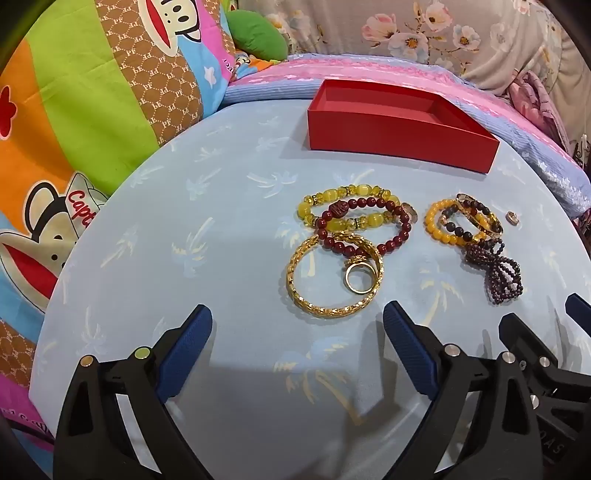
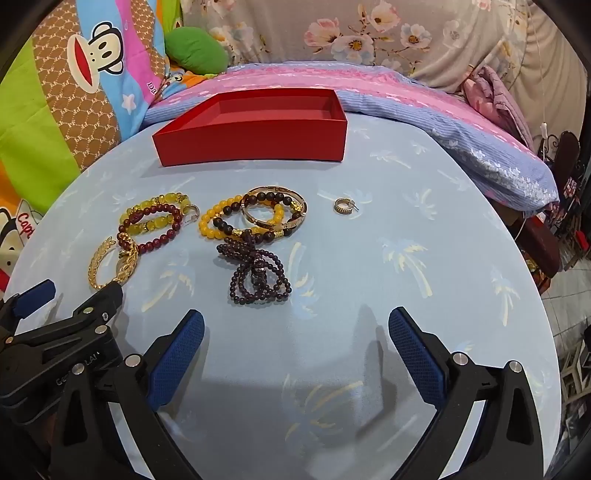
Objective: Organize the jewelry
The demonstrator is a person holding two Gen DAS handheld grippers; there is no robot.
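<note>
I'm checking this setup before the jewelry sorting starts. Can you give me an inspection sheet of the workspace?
Surface: round table under a light blue palm-print cloth.
Job's things: red box open, nothing seen inside, at the far edge. Gold bangle with a gold ring lying on it; yellow bead bracelet and red bead bracelet overlapping; orange bead bracelet tangled with a gold-tone bangle; dark purple bead strand bunched up; small ring lying apart.
Clutter: nothing seen.
Grippers: left gripper and right gripper, jaws open, holding nothing, near the table's front.
Cables: nothing seen.
Surroundings: cartoon monkey cushion, floral fabric, pink-blue blanket.
</note>
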